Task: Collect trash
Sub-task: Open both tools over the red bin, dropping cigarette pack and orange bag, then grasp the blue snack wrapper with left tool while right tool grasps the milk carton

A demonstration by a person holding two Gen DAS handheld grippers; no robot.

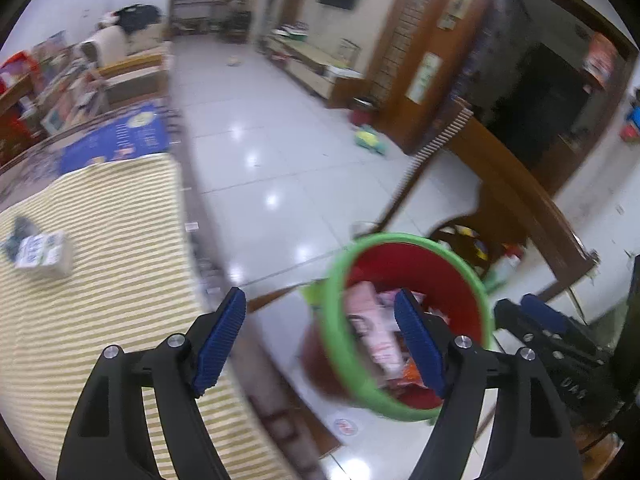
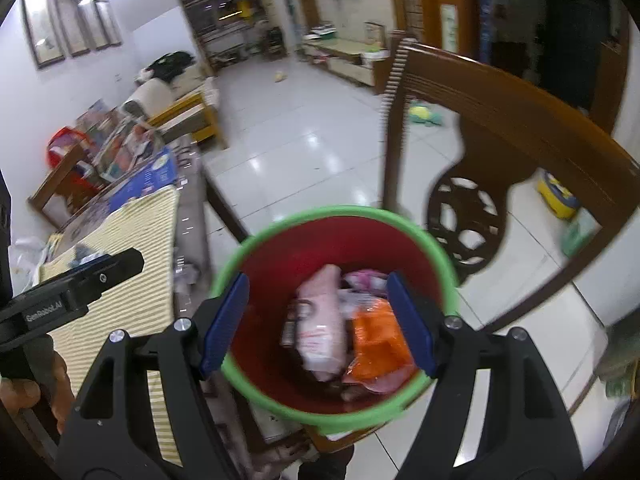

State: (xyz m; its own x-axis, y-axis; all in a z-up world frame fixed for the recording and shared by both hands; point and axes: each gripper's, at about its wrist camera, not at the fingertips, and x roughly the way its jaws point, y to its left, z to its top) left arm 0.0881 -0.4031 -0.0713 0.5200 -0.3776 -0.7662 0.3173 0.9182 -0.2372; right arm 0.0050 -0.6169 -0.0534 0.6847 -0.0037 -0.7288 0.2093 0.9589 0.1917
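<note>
While both tongs hung spread wide with nothing between the blue pads, the trash sat in the red bin with a green rim (image 2: pixel 332 320), which stood on the tiled floor (image 2: pixel 304 156) just beside the counter (image 2: pixel 120 248) edge. Right tongs (image 2: pixel 318 322) hovered directly over the bin mouth, released, 2 pads framing the contents. Inside the bin: a pink wrapper (image 2: pixel 322 328), an orange packet (image 2: pixel 378 344) touching it on the right, and a smaller pink-white scrap (image 2: pixel 366 278) behind them; anything under those was too blurred to identify. Left tongs (image 1: pixel 320 344) were also released and empty, aimed over the counter edge toward the same bin (image 1: pixel 412 320), which showed motion-blurred in that view, partly behind the right-hand pad. Counter carried a yellow-and-white striped cloth (image 1: pixel 100 300), with 1 small white tissue pack (image 1: pixel 42 254) lying on it well apart from the tongs, a dark crumpled item (image 1: pixel 18 232) touching its far side. A blue printed sheet (image 1: pixel 120 140) lay beyond the cloth. In the right wrist view the left device body (image 2: pixel 76 284) showed over the cloth, gripped by a hand (image 2: pixel 36 388). A carved wooden chair (image 2: pixel 500 152) stood just behind the bin.
</note>
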